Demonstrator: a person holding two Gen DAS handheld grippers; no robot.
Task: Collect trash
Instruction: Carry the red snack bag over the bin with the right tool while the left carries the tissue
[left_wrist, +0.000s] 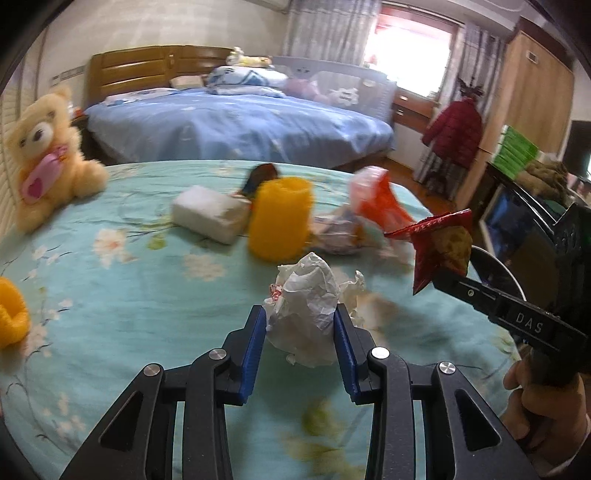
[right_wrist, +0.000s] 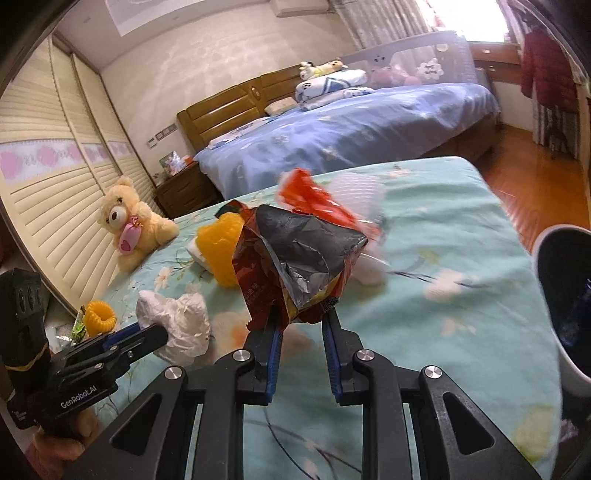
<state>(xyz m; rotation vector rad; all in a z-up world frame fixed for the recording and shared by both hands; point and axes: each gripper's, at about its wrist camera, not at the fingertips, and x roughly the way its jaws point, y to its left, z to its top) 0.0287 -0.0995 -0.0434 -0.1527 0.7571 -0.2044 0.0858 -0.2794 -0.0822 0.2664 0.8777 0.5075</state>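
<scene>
My left gripper (left_wrist: 300, 321) is shut on a crumpled white tissue wad (left_wrist: 306, 310) above the turquoise floral bedspread (left_wrist: 129, 295); it also shows in the right wrist view (right_wrist: 177, 325). My right gripper (right_wrist: 301, 319) is shut on a torn red snack bag (right_wrist: 295, 266) with a silver lining, held in the air; the bag shows in the left wrist view (left_wrist: 441, 251) at the right. A red and white plastic wrapper (left_wrist: 373, 199) and crumpled paper (left_wrist: 340, 232) lie further back on the bedspread.
A yellow mesh cup (left_wrist: 280, 218), a white tissue pack (left_wrist: 210, 214) and a teddy bear (left_wrist: 48, 155) sit on the bedspread. A small yellow ring (left_wrist: 11, 314) lies at the left edge. A white bin (right_wrist: 565, 295) stands at the right. A blue bed (left_wrist: 240, 125) is behind.
</scene>
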